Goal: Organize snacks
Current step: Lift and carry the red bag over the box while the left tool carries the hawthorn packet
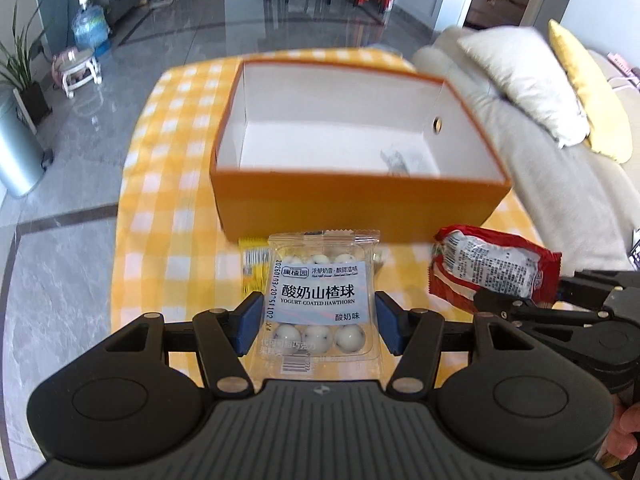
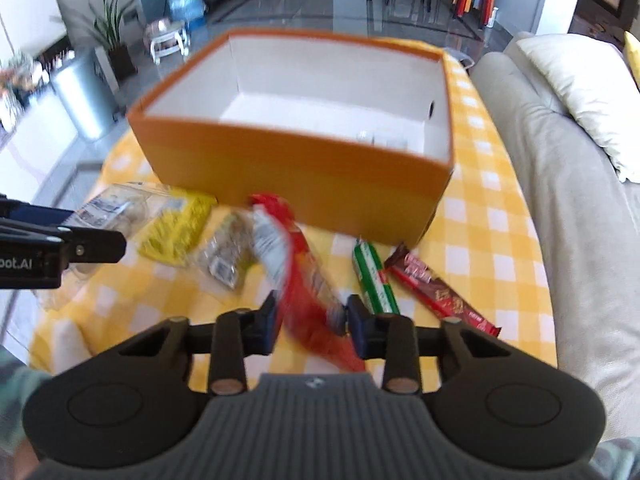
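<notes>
My left gripper (image 1: pixel 320 324) is shut on a clear packet of yogurt-coated hawthorn balls (image 1: pixel 320 292), its blue pads pressing both sides. The packet hangs just in front of the orange box (image 1: pixel 352 204), which is open and white inside. My right gripper (image 2: pixel 314 328) is shut on a red snack packet (image 2: pixel 296 264), blurred and tilted, lifted off the cloth. In the left wrist view, that red packet (image 1: pixel 492 268) and the right gripper (image 1: pixel 532 296) appear at the right. The left gripper (image 2: pixel 76 232) with its clear packet (image 2: pixel 108 208) shows at the right wrist view's left edge.
A yellow packet (image 2: pixel 176 228), a clear brownish packet (image 2: pixel 228 256), a green bar (image 2: pixel 374 280) and a brown-red bar (image 2: pixel 436 292) lie on the yellow checked cloth (image 2: pixel 492 240) before the box. A small clear wrapper (image 1: pixel 400 160) lies inside the box. A cream sofa (image 2: pixel 560 200) borders the table's right side.
</notes>
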A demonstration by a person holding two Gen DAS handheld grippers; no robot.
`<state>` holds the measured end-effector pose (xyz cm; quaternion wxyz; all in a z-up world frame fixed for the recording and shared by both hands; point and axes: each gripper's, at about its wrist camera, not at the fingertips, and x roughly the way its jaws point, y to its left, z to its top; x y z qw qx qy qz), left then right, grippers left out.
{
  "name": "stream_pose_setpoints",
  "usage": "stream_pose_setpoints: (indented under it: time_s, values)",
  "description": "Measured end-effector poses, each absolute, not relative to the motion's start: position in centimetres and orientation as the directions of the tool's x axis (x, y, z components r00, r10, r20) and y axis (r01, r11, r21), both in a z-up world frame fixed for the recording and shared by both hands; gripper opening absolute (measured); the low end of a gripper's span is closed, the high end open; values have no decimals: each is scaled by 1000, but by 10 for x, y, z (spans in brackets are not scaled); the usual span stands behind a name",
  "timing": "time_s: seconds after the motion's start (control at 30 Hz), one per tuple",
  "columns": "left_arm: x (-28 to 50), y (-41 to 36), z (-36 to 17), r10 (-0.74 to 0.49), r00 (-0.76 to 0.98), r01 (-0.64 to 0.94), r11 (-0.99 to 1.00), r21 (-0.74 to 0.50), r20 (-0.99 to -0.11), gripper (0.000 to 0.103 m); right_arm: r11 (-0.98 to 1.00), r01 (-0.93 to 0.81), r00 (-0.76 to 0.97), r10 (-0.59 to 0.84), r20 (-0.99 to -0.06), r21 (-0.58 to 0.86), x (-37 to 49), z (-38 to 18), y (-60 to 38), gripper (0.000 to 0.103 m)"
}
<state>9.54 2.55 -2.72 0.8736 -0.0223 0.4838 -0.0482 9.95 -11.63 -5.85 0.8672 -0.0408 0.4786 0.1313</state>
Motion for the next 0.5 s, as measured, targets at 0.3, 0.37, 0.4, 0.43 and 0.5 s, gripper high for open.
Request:
stream_pose_setpoints:
  time_s: [0.3, 0.37, 0.4, 0.43, 0.5]
  values:
    - [121, 18, 19, -105, 607, 89, 994, -64, -788, 67, 961, -264, 611, 236, -756, 87, 109, 1, -132, 25]
    - [130, 14, 30, -94, 628, 95, 995, -43, -773, 67, 960, -268, 635, 238, -735, 80, 118, 15, -134, 25]
    - [135, 12, 35, -90, 638, 100, 994, -33, -765, 67, 960, -270, 646, 237, -725, 73, 123, 20, -134, 25]
    - [140, 11, 38, -87, 645, 105, 994, -24, -759, 67, 960, -272, 657, 235, -716, 66, 129, 25, -134, 25]
    - [152, 8, 44, -81, 655, 111, 994, -10, -751, 67, 961, -273, 674, 229, -702, 52, 142, 36, -135, 25]
